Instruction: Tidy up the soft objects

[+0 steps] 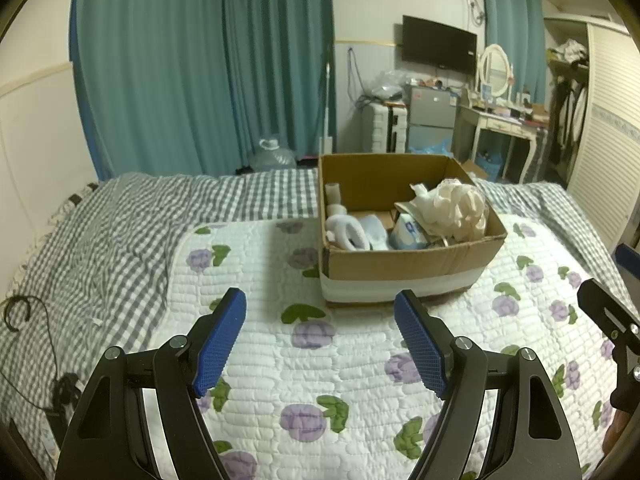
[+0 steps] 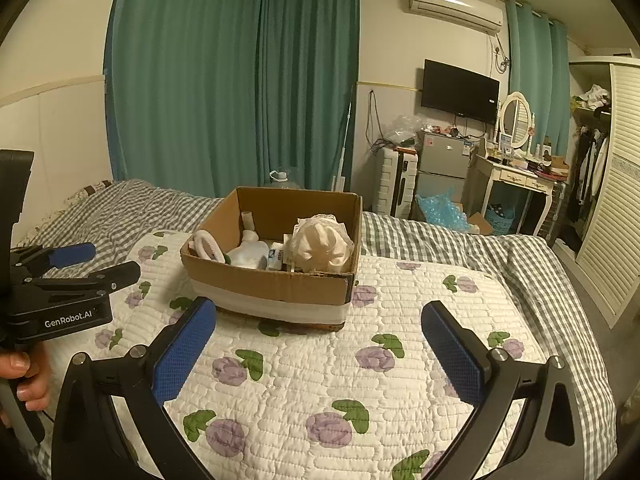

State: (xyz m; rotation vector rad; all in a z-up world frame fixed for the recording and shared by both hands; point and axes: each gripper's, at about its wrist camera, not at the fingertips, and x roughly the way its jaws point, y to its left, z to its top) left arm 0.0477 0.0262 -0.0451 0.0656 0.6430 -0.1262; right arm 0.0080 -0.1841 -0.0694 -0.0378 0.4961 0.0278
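Box (image 1: pixel 408 268) of soft items sits beyond both empty, spread tongs (image 1: pixel 320 304).

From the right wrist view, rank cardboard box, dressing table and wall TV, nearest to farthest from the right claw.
From the right claw:
1. Cardboard box, straight ahead on the quilt.
2. Dressing table, past the bed, right.
3. Wall TV, on the far wall above.

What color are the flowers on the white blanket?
Purple, with green leaves, on the quilted blanket; clearest in the right wrist view.
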